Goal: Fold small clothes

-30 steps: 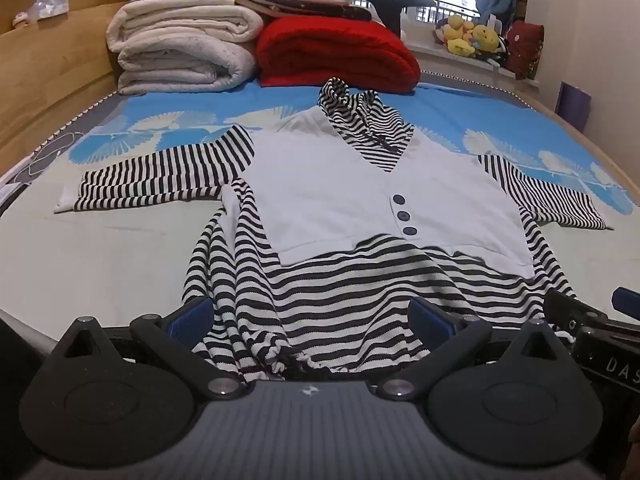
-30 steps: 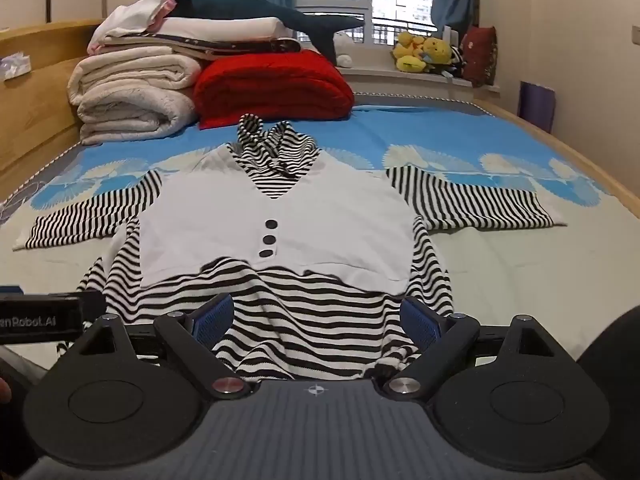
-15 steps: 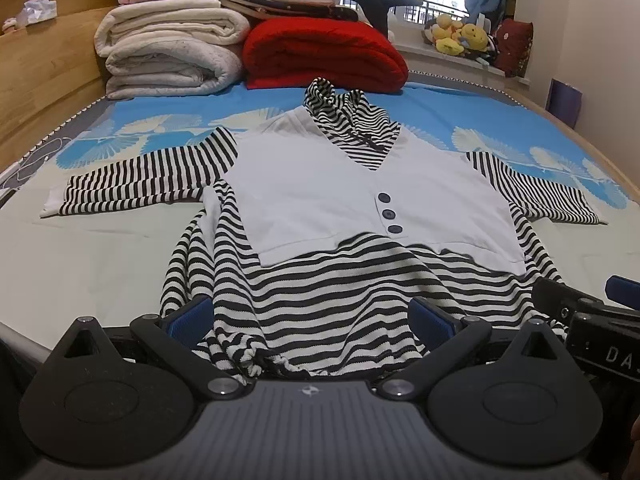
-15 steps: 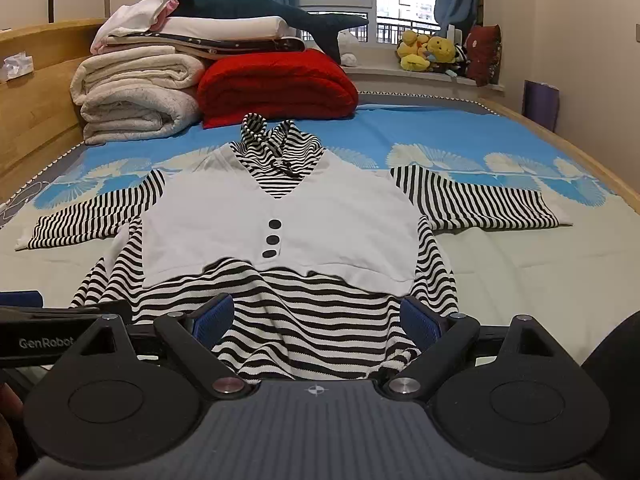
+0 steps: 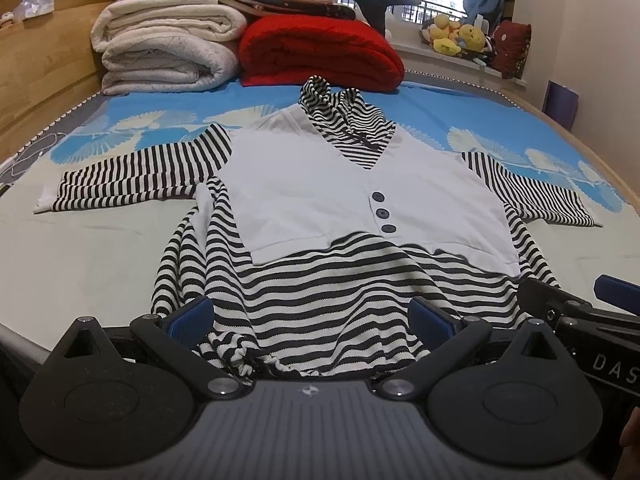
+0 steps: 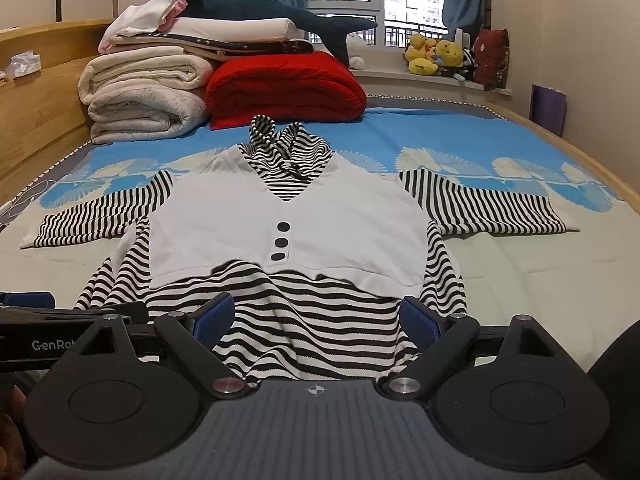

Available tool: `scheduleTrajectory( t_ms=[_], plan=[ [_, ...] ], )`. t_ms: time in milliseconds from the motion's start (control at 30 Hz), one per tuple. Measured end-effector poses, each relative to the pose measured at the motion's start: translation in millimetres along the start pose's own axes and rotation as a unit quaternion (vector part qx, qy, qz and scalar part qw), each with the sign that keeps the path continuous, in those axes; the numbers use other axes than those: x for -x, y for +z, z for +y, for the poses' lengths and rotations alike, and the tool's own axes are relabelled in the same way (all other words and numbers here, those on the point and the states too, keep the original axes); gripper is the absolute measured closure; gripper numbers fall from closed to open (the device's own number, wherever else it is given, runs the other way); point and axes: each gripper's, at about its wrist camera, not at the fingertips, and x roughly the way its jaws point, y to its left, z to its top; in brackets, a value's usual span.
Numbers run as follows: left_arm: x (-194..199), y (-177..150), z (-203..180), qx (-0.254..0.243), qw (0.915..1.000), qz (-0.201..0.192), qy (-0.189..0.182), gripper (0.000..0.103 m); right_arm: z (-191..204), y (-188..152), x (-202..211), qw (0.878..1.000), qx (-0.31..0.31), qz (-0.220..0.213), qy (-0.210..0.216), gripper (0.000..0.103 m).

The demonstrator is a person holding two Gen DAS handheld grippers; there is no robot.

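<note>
A small black-and-white striped top with a white vest front and three dark buttons (image 5: pixel 352 208) lies face up on the bed, sleeves spread; it also shows in the right wrist view (image 6: pixel 288 220). My left gripper (image 5: pixel 312 318) is open over the bunched bottom hem on its left side. My right gripper (image 6: pixel 316 316) is open over the hem on its right side. Each gripper's blue pads flank striped fabric without closing on it. The right gripper shows in the left wrist view (image 5: pixel 576 312), and the left gripper shows in the right wrist view (image 6: pixel 60 312).
Folded white blankets (image 5: pixel 168 52) and a red blanket (image 5: pixel 320 52) are stacked at the bed's far end, with a plush shark (image 6: pixel 280 8) on top. Wooden bed frame (image 5: pixel 36 80) runs along the left. Plush toys (image 6: pixel 436 54) sit on the windowsill.
Both grippers have risen a little and pulled slightly toward the bed's near edge; the hem bunches more between the left fingers. Both stay open.
</note>
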Motion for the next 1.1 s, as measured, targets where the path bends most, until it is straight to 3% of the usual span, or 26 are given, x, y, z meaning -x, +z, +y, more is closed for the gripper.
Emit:
scheduleTrajectory(
  t_ms=[1100],
  plan=[
    [-3.0, -0.9, -0.9, -0.002, 0.9999, 0.006, -0.008, 0.000, -1.1, 2.8, -0.4, 1.000, -0.005, -0.001, 0.008, 0.015]
  ],
)
